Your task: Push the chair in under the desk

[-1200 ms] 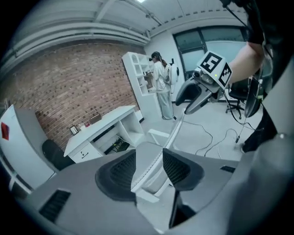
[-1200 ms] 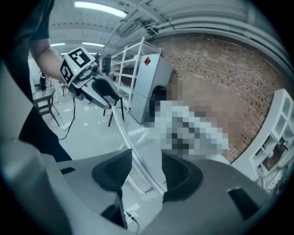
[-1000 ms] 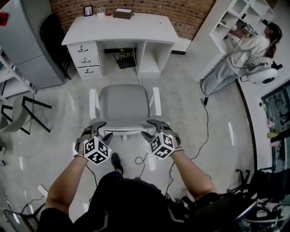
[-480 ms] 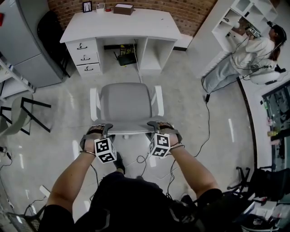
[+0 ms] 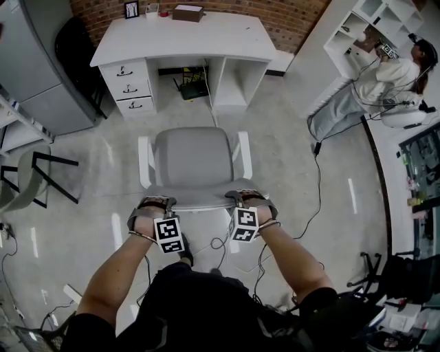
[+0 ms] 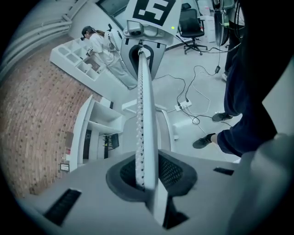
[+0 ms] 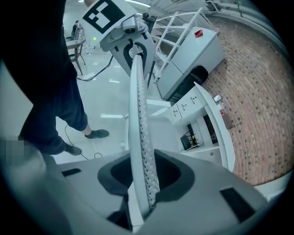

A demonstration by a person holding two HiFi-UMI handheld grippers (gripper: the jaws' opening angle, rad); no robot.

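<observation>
1. The chair (image 5: pixel 194 161) stood on the floor in front of the tabletop (image 5: pixel 185 38), well clear of its kneehole, with its seat facing it.
2. The top edge of its backrest (image 5: pixel 196 202) ran between the jaws of both claws.
3. The left claw (image 5: pixel 157 204) had just been closing and gripped the backrest near its left end.
4. The right claw (image 5: pixel 246 198) had likewise just been closing and clamped the backrest near its right end.
5. A brown box (image 5: pixel 188 12) sat at the tabletop's far edge.
6. Off to the right, a person (image 5: pixel 385 75) stood at white shelves (image 5: pixel 354 31).
</observation>
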